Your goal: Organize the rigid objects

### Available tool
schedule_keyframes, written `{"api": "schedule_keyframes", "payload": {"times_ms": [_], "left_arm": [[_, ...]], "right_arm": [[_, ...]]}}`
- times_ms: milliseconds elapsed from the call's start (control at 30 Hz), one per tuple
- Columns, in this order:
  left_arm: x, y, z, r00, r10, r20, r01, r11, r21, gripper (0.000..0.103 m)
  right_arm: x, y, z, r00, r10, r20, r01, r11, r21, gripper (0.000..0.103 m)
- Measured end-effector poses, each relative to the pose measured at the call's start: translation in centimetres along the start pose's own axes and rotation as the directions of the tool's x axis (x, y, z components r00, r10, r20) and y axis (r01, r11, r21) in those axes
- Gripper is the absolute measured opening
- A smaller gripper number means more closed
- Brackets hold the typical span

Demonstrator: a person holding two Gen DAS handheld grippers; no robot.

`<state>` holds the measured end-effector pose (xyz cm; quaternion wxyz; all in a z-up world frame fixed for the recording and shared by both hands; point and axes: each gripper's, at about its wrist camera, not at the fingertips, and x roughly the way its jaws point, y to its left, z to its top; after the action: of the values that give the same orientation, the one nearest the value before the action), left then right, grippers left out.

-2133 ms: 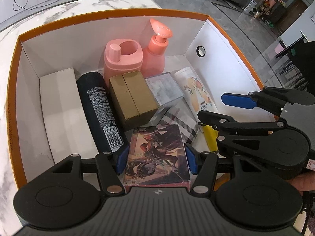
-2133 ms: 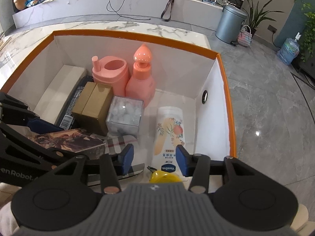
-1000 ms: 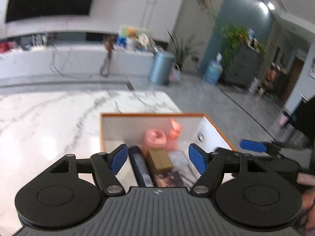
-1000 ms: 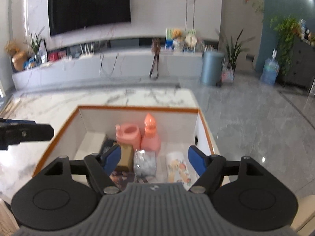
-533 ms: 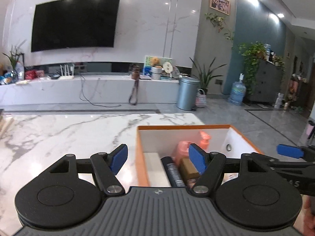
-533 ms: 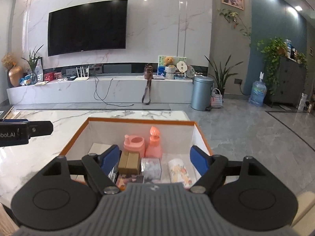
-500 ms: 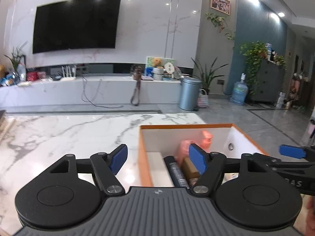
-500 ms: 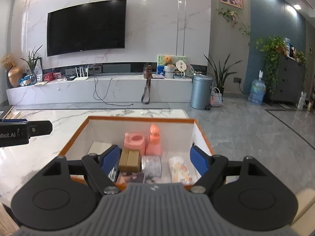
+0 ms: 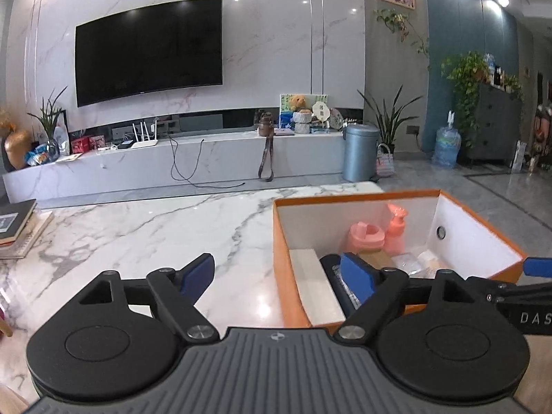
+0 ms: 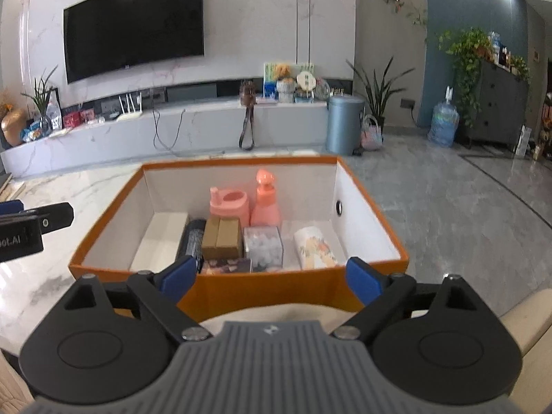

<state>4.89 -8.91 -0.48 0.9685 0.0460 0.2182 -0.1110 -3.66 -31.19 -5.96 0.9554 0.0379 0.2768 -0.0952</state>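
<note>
An orange box with white inside (image 10: 238, 288) (image 9: 281, 241) stands on the marble table and holds several items: a pink jug (image 10: 229, 203), a pink pump bottle (image 10: 265, 200), a brown carton (image 10: 222, 233), a clear cube box (image 10: 263, 246), a black can (image 10: 191, 238), a white flat box (image 10: 162, 241), a printed tube (image 10: 314, 246) and a picture book (image 10: 226, 265). My left gripper (image 9: 277, 277) is open and empty, held left of and before the box. My right gripper (image 10: 270, 277) is open and empty, held before the box's near wall.
The marble table (image 9: 138, 227) stretches left of the box, with a stack of books (image 9: 17, 227) at its far left edge. Behind are a TV wall, a low console and a grey bin (image 9: 357, 151). The floor lies right of the box.
Both grippers have pulled up and back out of the box. The left let go of the picture book, which now lies in the box, and has drifted further left.
</note>
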Motion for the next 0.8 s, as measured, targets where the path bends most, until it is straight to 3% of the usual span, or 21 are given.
{"api": "schedule_keyframes", "payload": {"times_ms": [133,800], "left_arm": [[0.39,-0.37,-0.78,0.999,0.013,-0.037,-0.013,1.000,0.007,0.103],[-0.39,0.34,-0.87,0.999,0.004,-0.039,-0.004,1.000,0.004,0.103]], "right_arm": [[1.02,0.29,-0.28,0.999,-0.018,-0.045,0.017,1.000,-0.015,0.093],[0.61,0.58,-0.29,0.999,-0.029,-0.029,0.028,0.999,-0.022,0.098]]}}
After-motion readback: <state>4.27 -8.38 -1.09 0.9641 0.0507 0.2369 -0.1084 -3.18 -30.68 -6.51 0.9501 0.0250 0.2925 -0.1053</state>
